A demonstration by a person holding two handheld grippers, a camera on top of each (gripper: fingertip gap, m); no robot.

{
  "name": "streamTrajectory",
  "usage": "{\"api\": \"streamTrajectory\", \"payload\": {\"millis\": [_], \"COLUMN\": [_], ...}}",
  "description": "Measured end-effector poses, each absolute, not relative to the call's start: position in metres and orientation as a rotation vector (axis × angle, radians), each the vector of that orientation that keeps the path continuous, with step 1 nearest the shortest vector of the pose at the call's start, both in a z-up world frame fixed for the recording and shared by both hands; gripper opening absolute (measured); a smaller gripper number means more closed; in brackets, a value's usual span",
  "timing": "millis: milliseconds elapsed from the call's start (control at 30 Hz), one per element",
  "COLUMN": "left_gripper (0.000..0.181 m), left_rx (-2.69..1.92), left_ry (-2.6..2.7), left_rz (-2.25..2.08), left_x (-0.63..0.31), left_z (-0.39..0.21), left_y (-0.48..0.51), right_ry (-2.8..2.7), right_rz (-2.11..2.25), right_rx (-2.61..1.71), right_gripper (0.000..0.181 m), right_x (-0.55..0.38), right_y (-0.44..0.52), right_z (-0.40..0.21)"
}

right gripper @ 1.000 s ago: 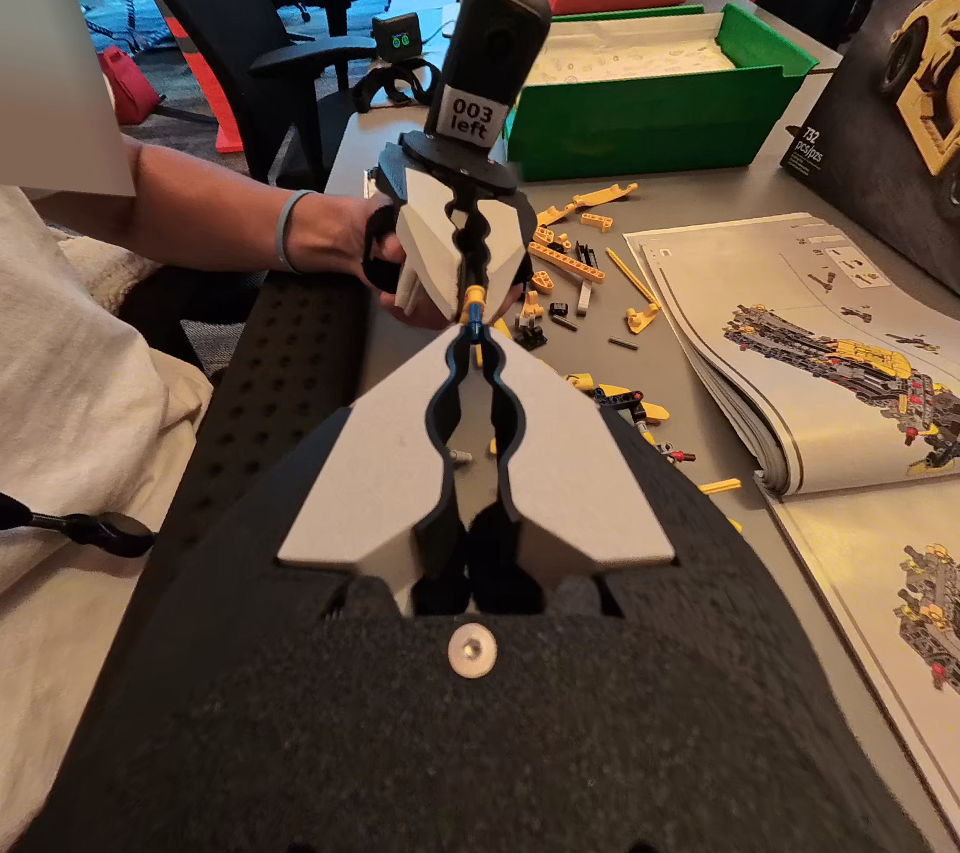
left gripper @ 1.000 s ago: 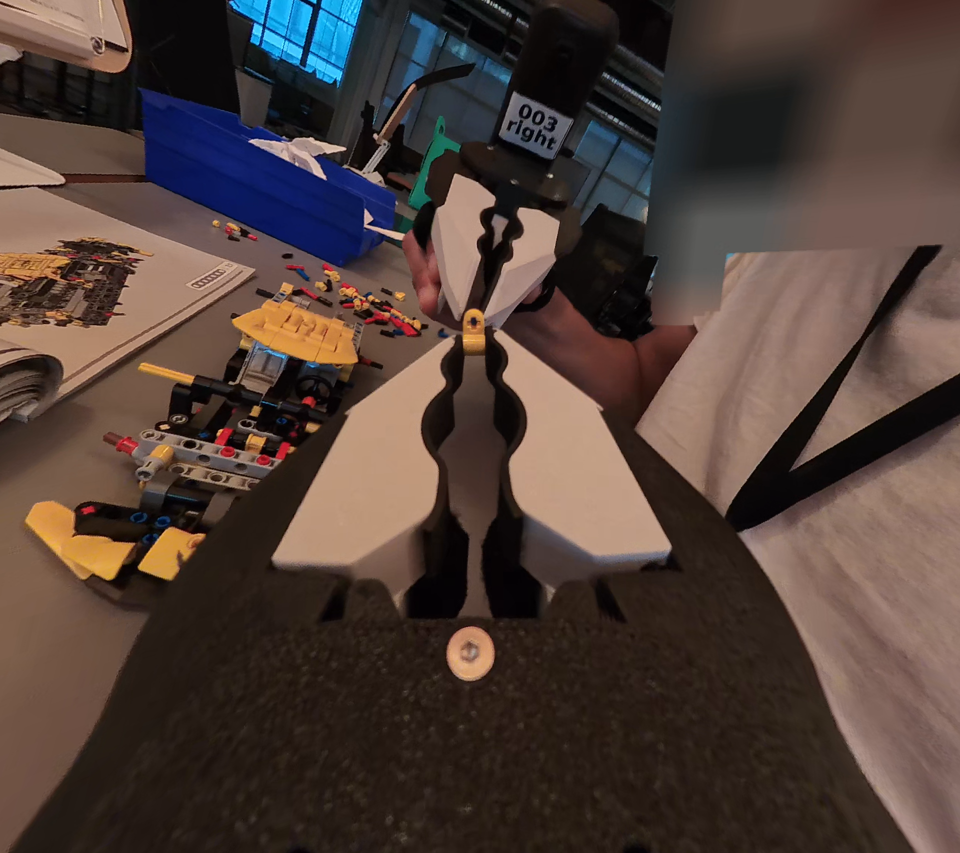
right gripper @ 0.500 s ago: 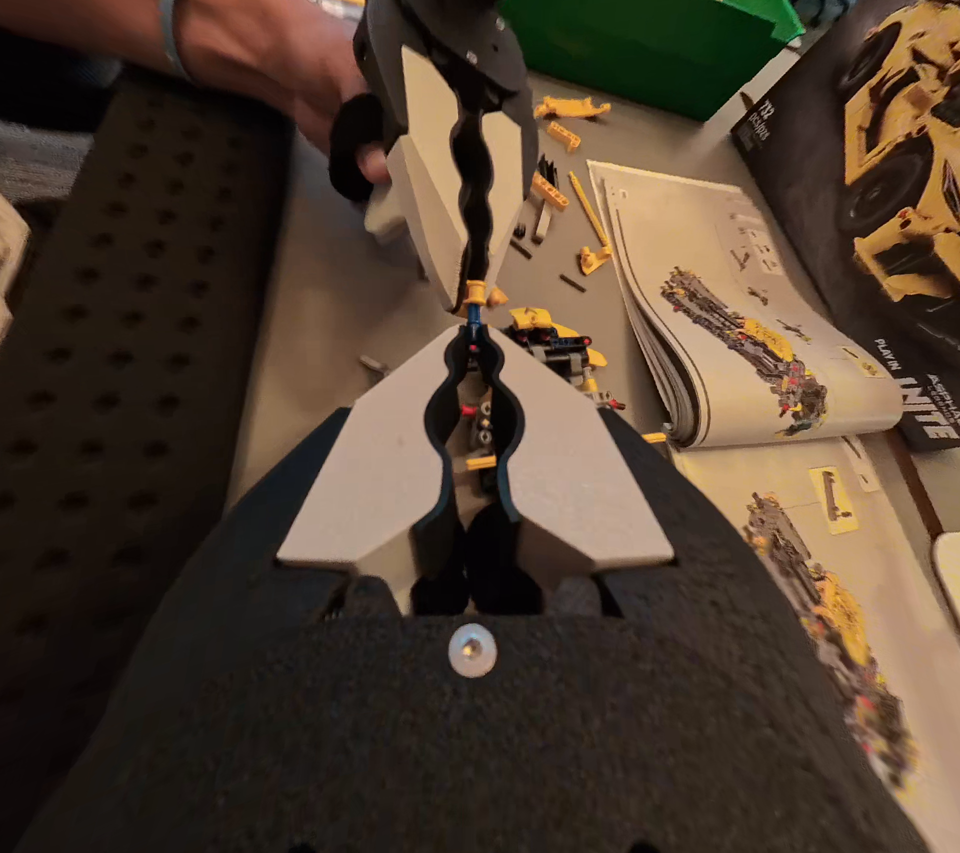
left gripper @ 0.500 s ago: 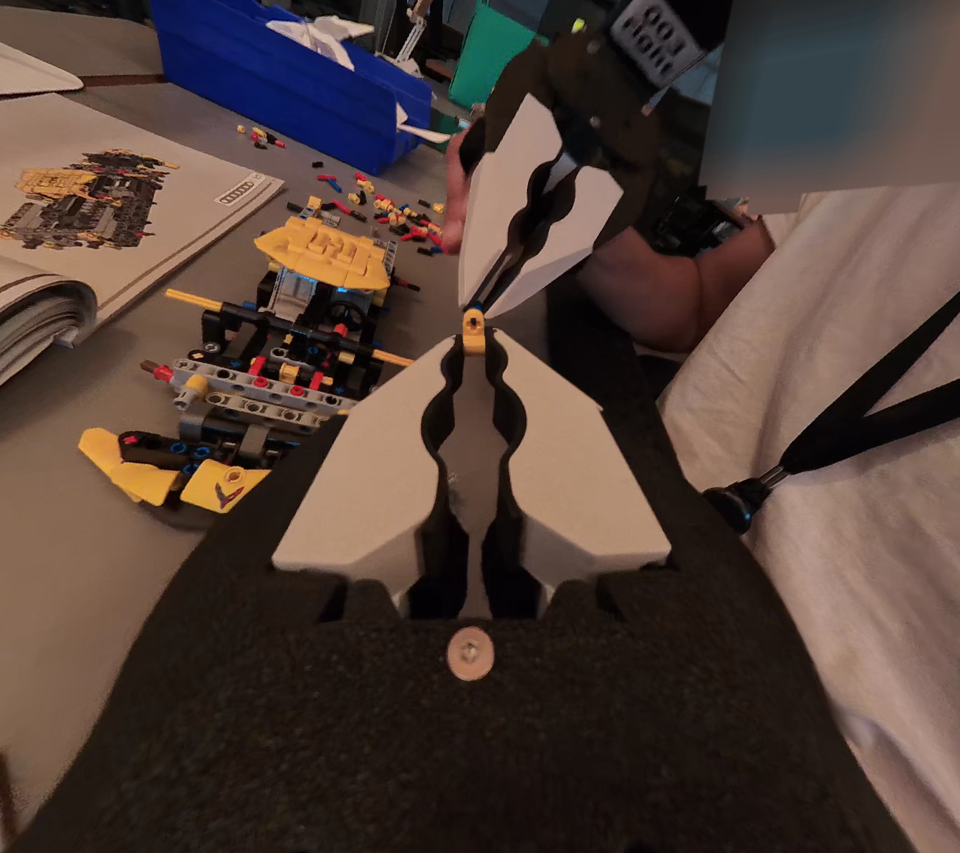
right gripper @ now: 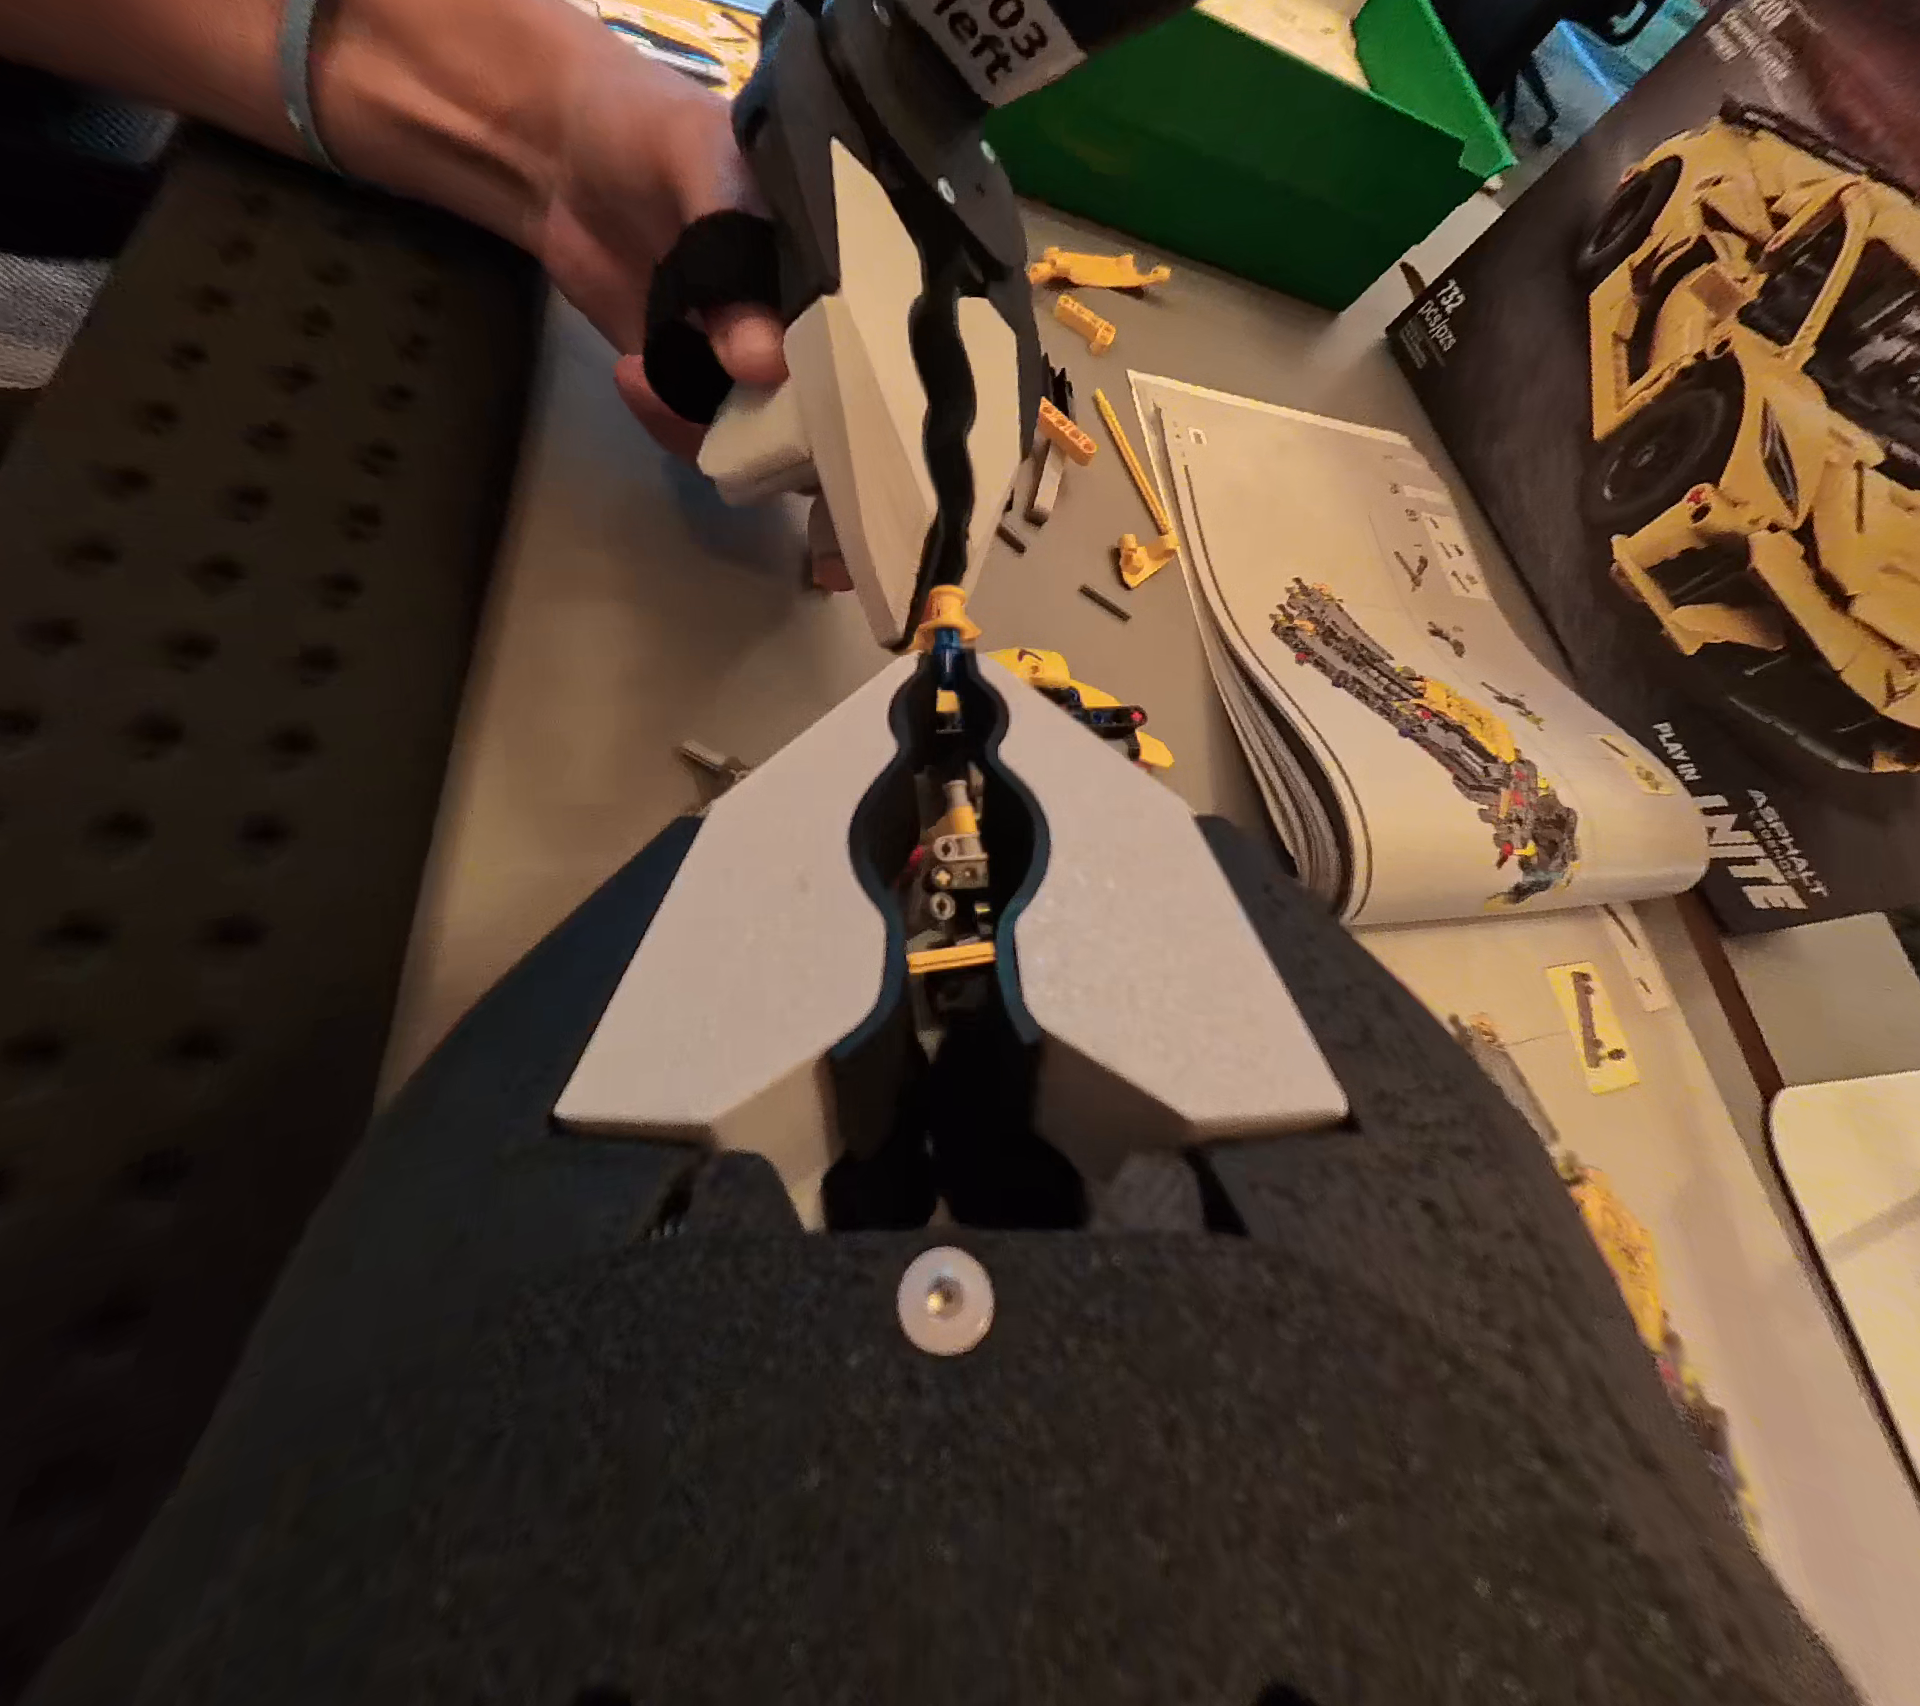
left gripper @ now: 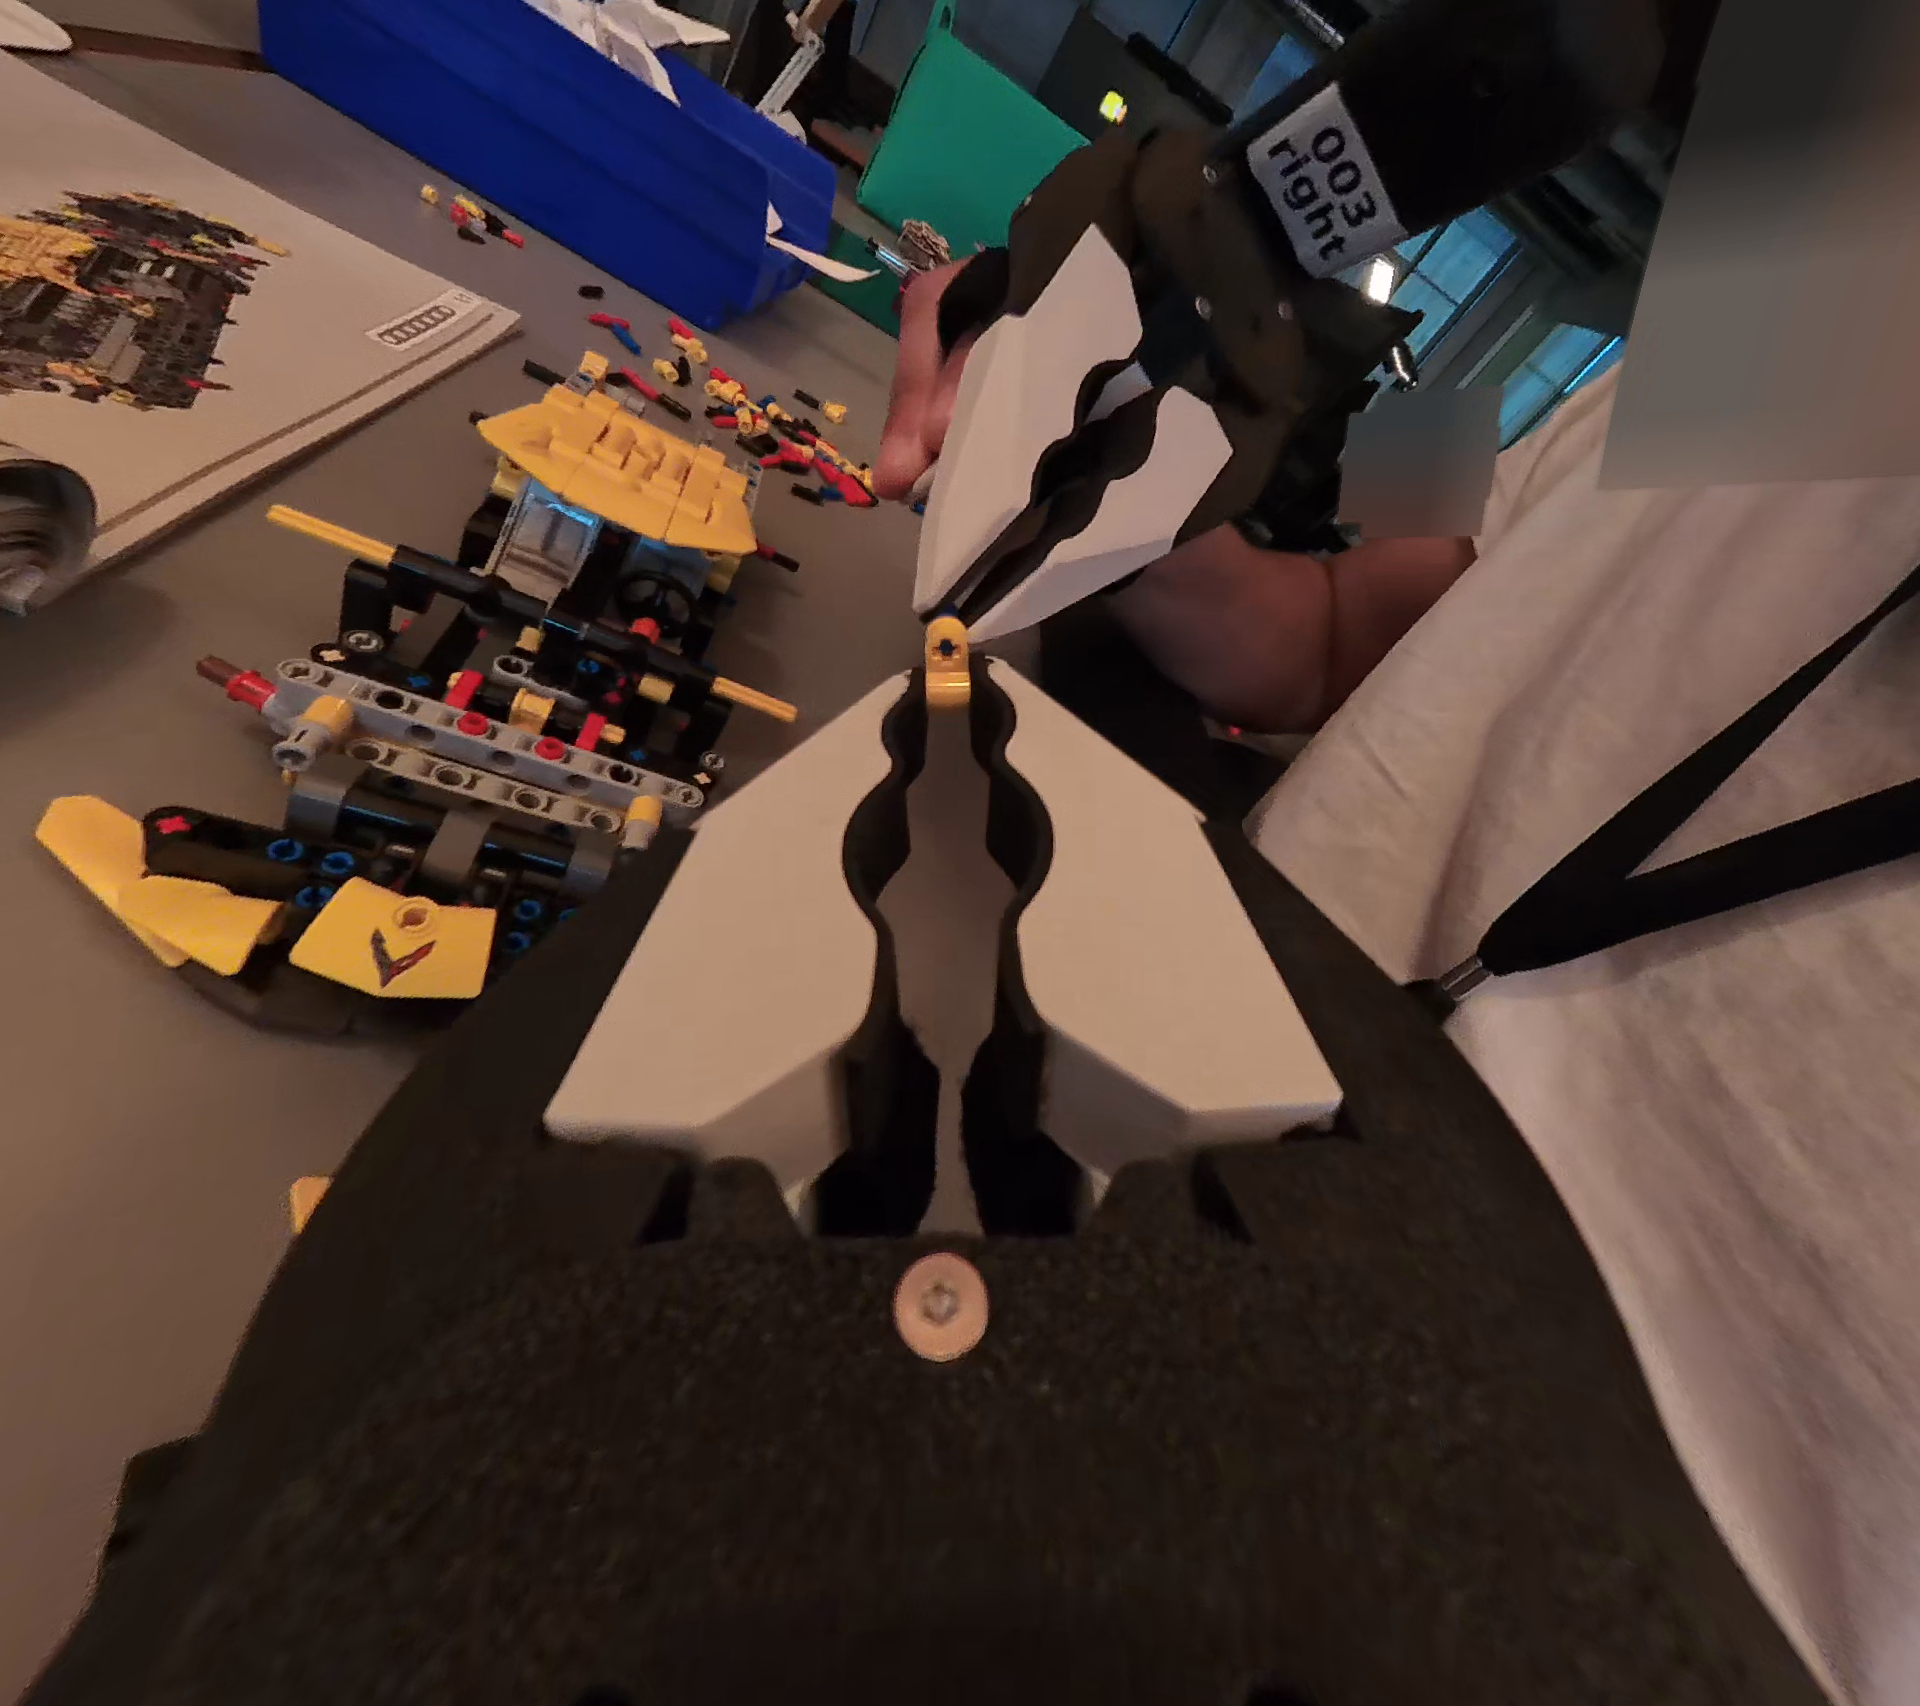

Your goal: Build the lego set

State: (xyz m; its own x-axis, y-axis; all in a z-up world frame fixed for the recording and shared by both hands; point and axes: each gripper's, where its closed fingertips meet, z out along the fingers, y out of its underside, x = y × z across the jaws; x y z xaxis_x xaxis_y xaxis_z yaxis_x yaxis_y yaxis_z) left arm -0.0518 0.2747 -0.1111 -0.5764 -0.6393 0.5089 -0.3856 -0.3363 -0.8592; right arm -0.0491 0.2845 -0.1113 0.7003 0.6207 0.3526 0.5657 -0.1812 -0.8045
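Yellow is showing at the very tips of the left hand-held gripper (left gripper: 945,688) in the left wrist view: its fingers are pinching a small yellow connector piece (left gripper: 947,669) held up in the air above the bench (left gripper: 156,1137). The right hand-held gripper (left gripper: 940,612) is meeting it tip to tip from above, its fingers pressed together on a small blue pin (left gripper: 943,617) that is touching the top of the yellow piece. To the left, the partly built lego car (left gripper: 457,721) is lying on the bench, with loose small parts (left gripper: 748,420) scattered beyond it, an open instruction booklet (left gripper: 187,368) at the far left and a blue bin (left gripper: 520,98) behind.

In the right wrist view, the right hand-held gripper (right gripper: 943,669) is pinching the blue pin (right gripper: 943,646), whose far end is sitting in the yellow connector piece (right gripper: 943,609) gripped by the left hand-held gripper (right gripper: 930,617). A hand (right gripper: 582,202) is holding that gripper's handle. Below, through the gap between the fingers, part of the lego car (right gripper: 951,867) is showing. The instruction booklet (right gripper: 1403,669) is lying open to the right, beside the set's box (right gripper: 1714,409), with a green bin (right gripper: 1247,139) and loose yellow parts (right gripper: 1091,306) farther back
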Motion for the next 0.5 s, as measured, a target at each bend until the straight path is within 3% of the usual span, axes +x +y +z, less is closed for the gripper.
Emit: {"api": "streamTrajectory", "payload": {"millis": [333,433,500], "left_gripper": [0.007,0.007,0.007], "left_rx": [-1.239,-1.159,-1.079], "left_ry": [1.734,1.752,1.821], "left_rz": [-2.092,-2.332,-2.456], "left_x": [-0.058,-0.073,-0.086], "left_z": [-0.102,-0.086,-0.08], "left_y": [0.263,0.252,0.242], "right_ry": [-0.809,-0.827,-0.891], "right_rz": [0.522,0.679,0.863], "right_rx": [-1.763,-1.706,-1.585], "right_gripper": [0.005,0.027,0.027], "right_x": [-0.059,-0.062,-0.075], "right_y": [0.274,0.264,0.249], "right_z": [-0.099,-0.091,-0.075]}}
